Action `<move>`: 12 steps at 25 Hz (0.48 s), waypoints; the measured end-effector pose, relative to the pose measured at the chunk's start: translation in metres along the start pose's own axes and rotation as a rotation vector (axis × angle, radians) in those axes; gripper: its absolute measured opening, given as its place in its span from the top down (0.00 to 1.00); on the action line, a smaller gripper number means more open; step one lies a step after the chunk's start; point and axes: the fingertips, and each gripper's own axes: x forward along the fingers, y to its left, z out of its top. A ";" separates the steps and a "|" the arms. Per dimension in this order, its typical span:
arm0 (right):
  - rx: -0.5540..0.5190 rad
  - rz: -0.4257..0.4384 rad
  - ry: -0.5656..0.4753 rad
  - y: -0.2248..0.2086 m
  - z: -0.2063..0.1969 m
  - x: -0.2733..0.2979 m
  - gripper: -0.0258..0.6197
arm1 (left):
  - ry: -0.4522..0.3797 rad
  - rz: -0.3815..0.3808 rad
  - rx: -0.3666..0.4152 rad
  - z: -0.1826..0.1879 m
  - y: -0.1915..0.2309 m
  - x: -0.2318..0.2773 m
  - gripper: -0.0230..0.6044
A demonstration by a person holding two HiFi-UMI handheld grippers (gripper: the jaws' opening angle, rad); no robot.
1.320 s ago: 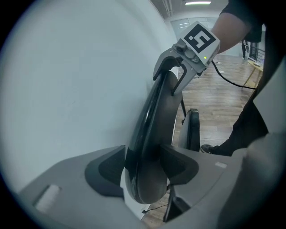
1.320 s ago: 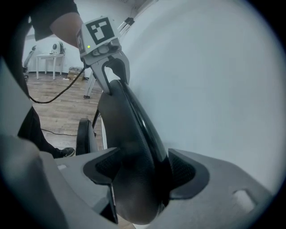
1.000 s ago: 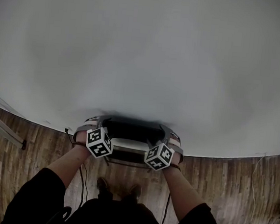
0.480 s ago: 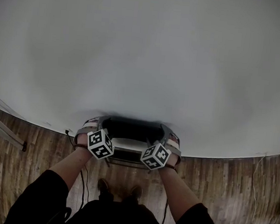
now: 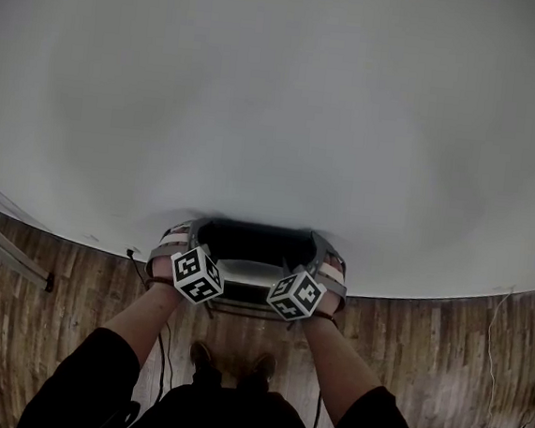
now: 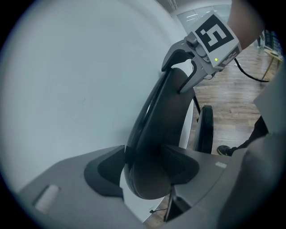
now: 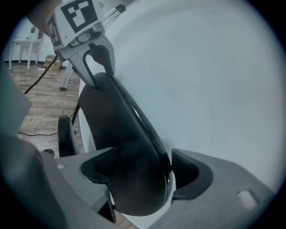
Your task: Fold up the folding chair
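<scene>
The folding chair (image 5: 255,247) stood at lower centre of the head view, backed against the wall (image 5: 279,97) that filled the upper frame. The floor (image 5: 422,364) lay below it. The left gripper (image 5: 172,243) clamped the chair's left top corner. The right gripper (image 5: 331,266) straddled the right top corner, and its jaws had just been opening. The person's shoes (image 5: 230,358) were below the chair.

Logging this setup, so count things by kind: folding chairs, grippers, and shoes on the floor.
Folding chair: 1
Grippers: 2 (left gripper clamping the backrest; right gripper, jaws have just been opening around it)
Shoes: 2
Total: 5
</scene>
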 end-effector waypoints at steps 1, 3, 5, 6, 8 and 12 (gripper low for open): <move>0.001 -0.011 0.001 -0.001 -0.001 0.000 0.40 | 0.002 0.003 0.004 0.001 0.000 0.001 0.55; 0.004 -0.031 0.003 -0.004 -0.002 0.000 0.39 | 0.008 0.009 0.010 0.002 0.001 0.002 0.55; 0.007 -0.042 0.005 -0.006 -0.001 0.001 0.39 | 0.012 0.015 0.011 0.003 0.002 0.002 0.55; 0.008 -0.046 0.006 -0.006 -0.001 0.001 0.39 | 0.015 0.019 0.010 0.003 0.003 0.002 0.55; 0.009 -0.054 0.007 -0.006 -0.002 0.002 0.39 | 0.018 0.026 0.009 0.002 0.003 0.004 0.55; 0.002 -0.083 0.005 -0.006 -0.003 0.004 0.40 | 0.020 0.042 0.017 0.002 0.005 0.008 0.54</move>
